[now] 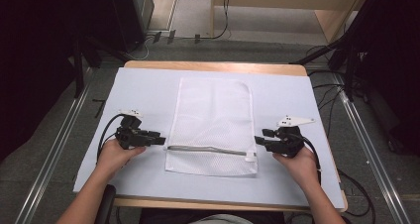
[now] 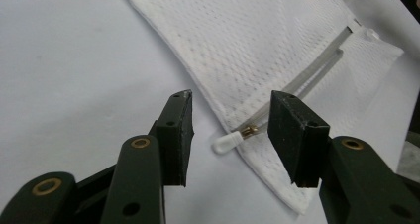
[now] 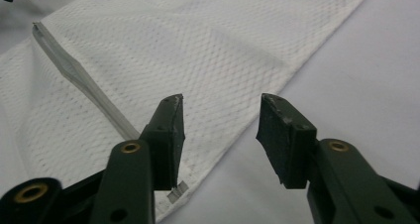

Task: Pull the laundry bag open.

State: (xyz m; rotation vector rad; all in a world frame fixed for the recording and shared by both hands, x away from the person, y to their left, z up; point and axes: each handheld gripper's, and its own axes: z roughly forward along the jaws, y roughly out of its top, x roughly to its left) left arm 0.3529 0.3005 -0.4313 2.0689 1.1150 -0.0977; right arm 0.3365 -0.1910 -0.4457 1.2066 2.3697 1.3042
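We see a white mesh bag (image 1: 212, 125) lying flat in the middle of the table (image 1: 148, 90). Its zipper (image 1: 208, 150) runs across the end nearest the person. The left gripper (image 1: 159, 138) sits just beside the bag's left edge, jaws wide apart and holding nothing. The small white zipper pull (image 2: 229, 141) lies between those jaws, not pinched. The right gripper (image 1: 259, 137) sits just beside the bag's right edge, jaws wide too. It may brush the bag's corner, but we cannot tell.

Lab: floor rails (image 1: 59, 135), trailing cables (image 1: 327, 92), covered table (image 1: 148, 92)
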